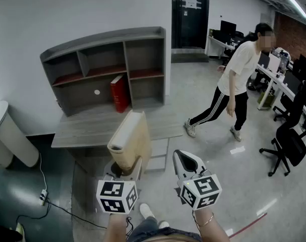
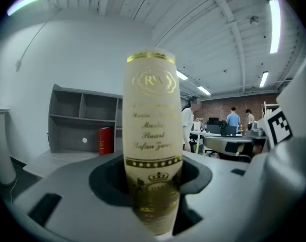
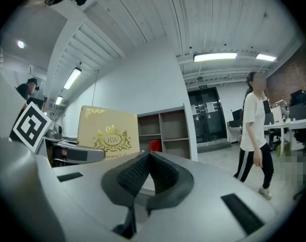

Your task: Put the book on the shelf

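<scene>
My left gripper (image 1: 125,168) is shut on a cream book with gold print (image 1: 130,142), held upright by its lower end. In the left gripper view the book's spine (image 2: 151,125) stands between the jaws of the left gripper (image 2: 153,180). My right gripper (image 1: 185,163) is beside it on the right, shut with nothing in it; its pads meet in the right gripper view (image 3: 147,178), where the book's gold cover (image 3: 108,132) shows at left. The grey shelf unit (image 1: 110,67) stands ahead on a desk, with a red book (image 1: 119,93) upright in its lower middle compartment.
The shelf sits on a grey desk (image 1: 92,127) against the wall. A person (image 1: 238,84) walks across the floor at right, near an office chair (image 1: 289,145) and desks. A white rounded bin (image 1: 9,135) and a floor cable are at left.
</scene>
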The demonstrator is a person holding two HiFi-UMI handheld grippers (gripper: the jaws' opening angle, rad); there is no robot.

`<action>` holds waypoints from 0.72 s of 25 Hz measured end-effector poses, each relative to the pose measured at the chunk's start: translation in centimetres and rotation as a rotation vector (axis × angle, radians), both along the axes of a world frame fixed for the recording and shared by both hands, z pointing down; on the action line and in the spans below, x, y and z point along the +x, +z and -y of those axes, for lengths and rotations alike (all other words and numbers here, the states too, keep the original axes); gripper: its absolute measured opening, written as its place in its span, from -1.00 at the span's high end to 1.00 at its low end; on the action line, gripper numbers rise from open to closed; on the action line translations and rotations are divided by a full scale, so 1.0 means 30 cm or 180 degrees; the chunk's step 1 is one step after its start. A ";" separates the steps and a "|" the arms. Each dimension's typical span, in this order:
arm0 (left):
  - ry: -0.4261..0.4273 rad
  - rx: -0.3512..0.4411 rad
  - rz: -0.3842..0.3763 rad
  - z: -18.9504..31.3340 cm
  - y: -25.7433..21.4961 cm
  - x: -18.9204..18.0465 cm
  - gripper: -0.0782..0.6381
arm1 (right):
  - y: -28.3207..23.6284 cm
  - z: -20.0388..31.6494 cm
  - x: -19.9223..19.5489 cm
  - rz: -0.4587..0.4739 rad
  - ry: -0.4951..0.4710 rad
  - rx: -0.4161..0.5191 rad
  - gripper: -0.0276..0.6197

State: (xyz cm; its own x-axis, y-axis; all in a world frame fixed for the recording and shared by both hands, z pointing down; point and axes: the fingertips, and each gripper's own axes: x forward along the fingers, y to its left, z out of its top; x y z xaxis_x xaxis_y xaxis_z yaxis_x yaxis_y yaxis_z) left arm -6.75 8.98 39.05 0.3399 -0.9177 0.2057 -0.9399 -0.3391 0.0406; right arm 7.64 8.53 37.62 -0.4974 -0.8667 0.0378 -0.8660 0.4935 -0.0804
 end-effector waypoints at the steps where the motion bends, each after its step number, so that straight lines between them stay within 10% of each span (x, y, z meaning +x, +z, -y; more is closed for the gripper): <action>1: 0.0003 0.0003 -0.0005 0.001 -0.002 -0.003 0.17 | -0.002 0.001 0.000 -0.0003 0.0010 0.0005 0.89; 18: -0.0026 -0.0002 0.0018 0.082 -0.012 -0.025 0.17 | 0.002 0.088 -0.028 0.0045 -0.0090 -0.0007 0.89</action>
